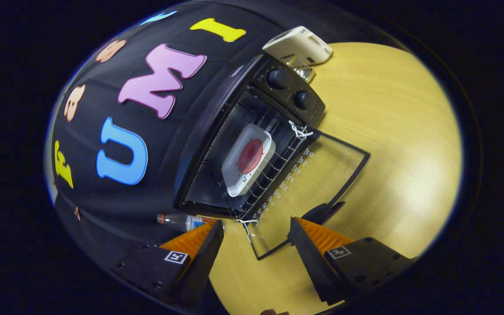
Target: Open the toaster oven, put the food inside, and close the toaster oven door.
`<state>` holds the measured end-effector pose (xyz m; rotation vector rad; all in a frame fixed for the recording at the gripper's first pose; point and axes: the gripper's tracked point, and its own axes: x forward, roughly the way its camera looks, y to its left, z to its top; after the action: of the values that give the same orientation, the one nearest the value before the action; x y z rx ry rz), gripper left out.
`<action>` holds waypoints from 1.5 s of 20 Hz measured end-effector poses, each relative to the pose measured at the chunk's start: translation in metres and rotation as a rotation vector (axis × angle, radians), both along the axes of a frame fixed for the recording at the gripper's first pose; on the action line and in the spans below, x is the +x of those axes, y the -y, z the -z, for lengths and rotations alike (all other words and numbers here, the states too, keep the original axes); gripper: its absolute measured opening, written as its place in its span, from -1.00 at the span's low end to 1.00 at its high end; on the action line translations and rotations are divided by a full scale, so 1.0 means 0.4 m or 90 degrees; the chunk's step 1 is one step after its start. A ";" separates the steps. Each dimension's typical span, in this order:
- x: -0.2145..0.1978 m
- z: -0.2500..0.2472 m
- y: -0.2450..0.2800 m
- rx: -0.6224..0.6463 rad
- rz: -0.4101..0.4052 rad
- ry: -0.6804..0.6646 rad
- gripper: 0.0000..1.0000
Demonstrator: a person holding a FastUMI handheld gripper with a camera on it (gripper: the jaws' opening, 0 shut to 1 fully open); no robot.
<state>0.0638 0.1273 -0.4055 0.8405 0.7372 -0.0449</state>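
A plastic bottle (182, 222) lies beside the toaster oven (252, 144), whose door (317, 183) hangs open over the tabletop (400, 144). The food (250, 156), red on a white tray (234, 181), sits inside on the rack. The gripper (256, 245) holds its jaws wide apart and empty, just before the door's edge.

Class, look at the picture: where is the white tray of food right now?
In the gripper view, the white tray of food sits on the wire rack inside the open toaster oven, beyond the open hand-held gripper.
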 end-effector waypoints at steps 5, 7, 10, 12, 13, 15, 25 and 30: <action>-0.079 0.059 0.054 -0.242 -0.139 -0.051 0.97; -0.100 0.085 0.059 -0.334 -0.202 -0.080 0.98; -0.102 0.156 0.046 -0.403 -0.264 -0.103 0.98; -0.099 0.196 0.028 -0.408 -0.276 -0.125 0.97; -0.096 0.212 0.024 -0.413 -0.276 -0.137 0.98; -0.079 0.234 0.017 -0.428 -0.276 -0.144 0.98; -0.049 0.291 0.002 -0.460 -0.311 -0.179 0.97; -0.059 0.230 0.002 -0.458 -0.295 -0.129 0.99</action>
<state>0.0403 0.1265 -0.4973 -0.0303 1.0050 0.0206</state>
